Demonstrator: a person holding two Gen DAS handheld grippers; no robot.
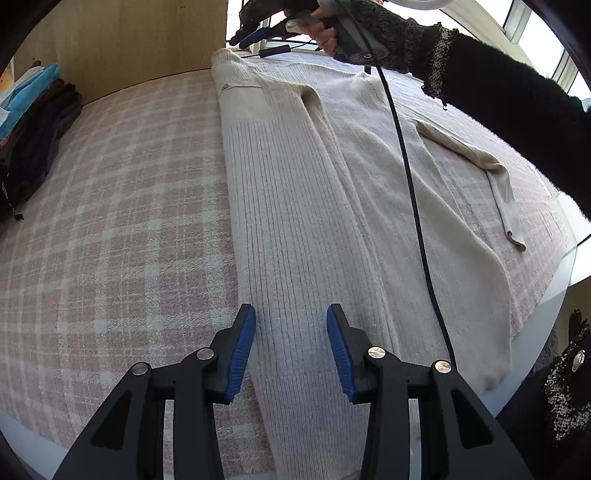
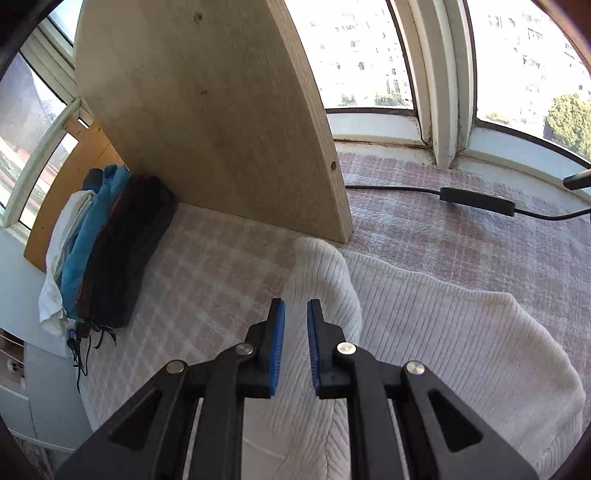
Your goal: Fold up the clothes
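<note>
A cream ribbed knit sweater (image 1: pixel 295 192) lies flat on the pink plaid cloth (image 1: pixel 110 221), its left side folded inward and one sleeve (image 1: pixel 498 177) lying out to the right. My left gripper (image 1: pixel 291 314) is open and hovers just over the sweater's near hem, with nothing between its fingers. At the sweater's far end, a hand holds my right gripper (image 1: pixel 255 35). In the right wrist view, the right gripper (image 2: pixel 296 306) hangs over the sweater's (image 2: pixel 424 332) far corner with only a narrow gap between its blue pads (image 2: pixel 277 332), and no fabric is in that gap.
A stack of folded clothes (image 1: pixel 33 147) (image 2: pixel 103 251) stands at the left against an upright wooden board (image 1: pixel 129 40) (image 2: pixel 207 110). A black cable (image 1: pixel 406 177) hangs across the sweater. A cable with an inline box (image 2: pixel 476 199) lies by the window. The table's edge (image 1: pixel 554 295) runs close on the right.
</note>
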